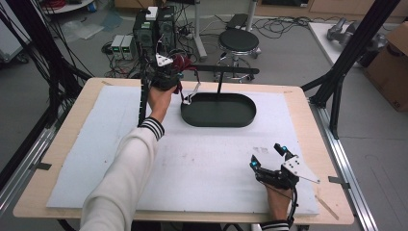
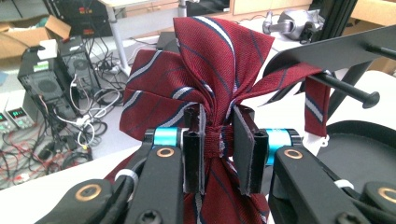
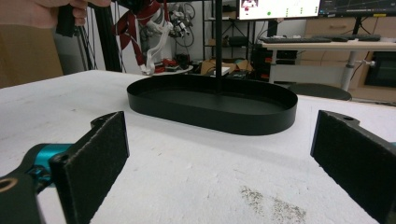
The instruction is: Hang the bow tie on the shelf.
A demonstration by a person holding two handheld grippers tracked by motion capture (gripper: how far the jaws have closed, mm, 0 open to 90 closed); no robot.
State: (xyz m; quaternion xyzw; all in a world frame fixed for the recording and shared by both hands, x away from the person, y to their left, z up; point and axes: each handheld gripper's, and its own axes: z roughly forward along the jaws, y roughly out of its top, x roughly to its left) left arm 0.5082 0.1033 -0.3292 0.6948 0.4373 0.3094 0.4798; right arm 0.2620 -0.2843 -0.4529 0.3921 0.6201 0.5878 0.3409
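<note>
At the rack's left end | left gripper (image 2: pixel 218 140) clenched on bunched red tie (image 2: pixel 205 70), held high, seemingly to drape it over the bar (image 2: pixel 336 49) | right gripper (image 1: pixel 269 161) spread wide, empty, parked on the mat (image 1: pixel 207 163) near the tray (image 1: pixel 219 109), clear of the work.

Lab or workshop, computer towers (image 1: pixel 155 30), tangled floor cables (image 1: pixel 279 24), power supplies (image 1: pixel 123 46), monitor (image 3: pixel 279 8)

Grey floor (image 1: pixel 288 53), tangled cables (image 1: pixel 284 23), black round stool (image 1: pixel 238 41), cardboard box (image 1: pixel 392 67)
</note>
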